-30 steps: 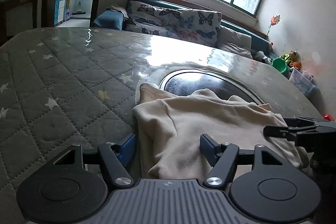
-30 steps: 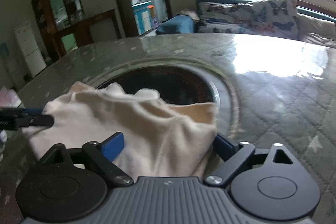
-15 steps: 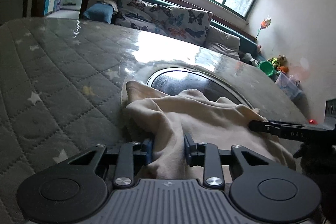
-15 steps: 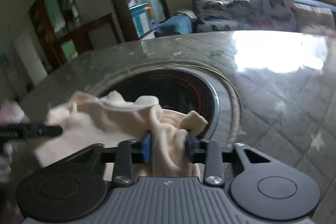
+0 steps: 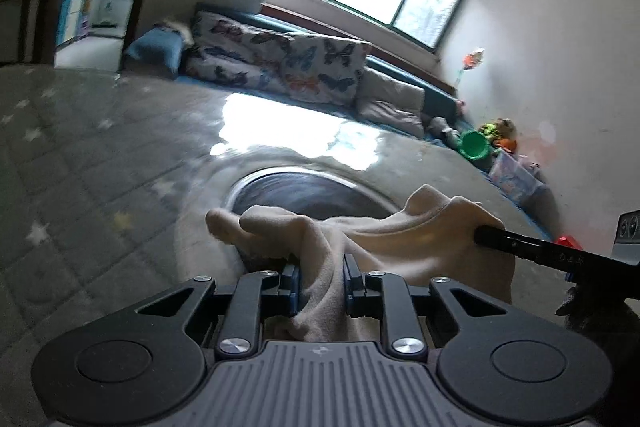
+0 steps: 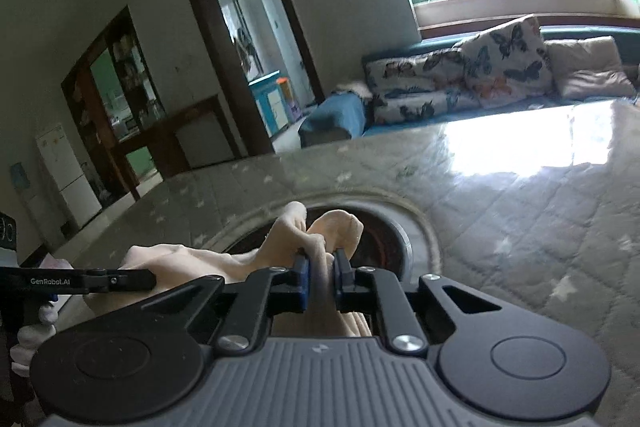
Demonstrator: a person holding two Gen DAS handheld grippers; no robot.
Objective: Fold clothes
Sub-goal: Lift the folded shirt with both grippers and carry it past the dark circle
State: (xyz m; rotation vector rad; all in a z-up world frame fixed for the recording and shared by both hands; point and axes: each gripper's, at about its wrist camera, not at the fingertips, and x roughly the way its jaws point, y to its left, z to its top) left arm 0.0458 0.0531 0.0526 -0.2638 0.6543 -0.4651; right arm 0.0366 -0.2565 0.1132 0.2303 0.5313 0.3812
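Note:
A cream garment (image 5: 400, 247) hangs bunched between both grippers, lifted above the quilted grey table (image 5: 80, 155). My left gripper (image 5: 321, 285) is shut on one edge of the cloth. My right gripper (image 6: 321, 277) is shut on the other edge (image 6: 316, 243). In the left wrist view the right gripper's fingers (image 5: 516, 241) reach in from the right onto the cloth. In the right wrist view the left gripper's fingers (image 6: 100, 279) reach in from the left onto the cream garment (image 6: 180, 259).
A round dark inset with a metal rim (image 5: 304, 183) lies in the table under the cloth; it also shows in the right wrist view (image 6: 396, 239). A butterfly-print sofa (image 5: 280, 67) stands behind the table. Toys and a green bowl (image 5: 476, 143) sit by the wall.
Both grippers went from open around the cloth's near edge to shut on it, then lifted it off the table. The cloth now bunches up and hangs between them.

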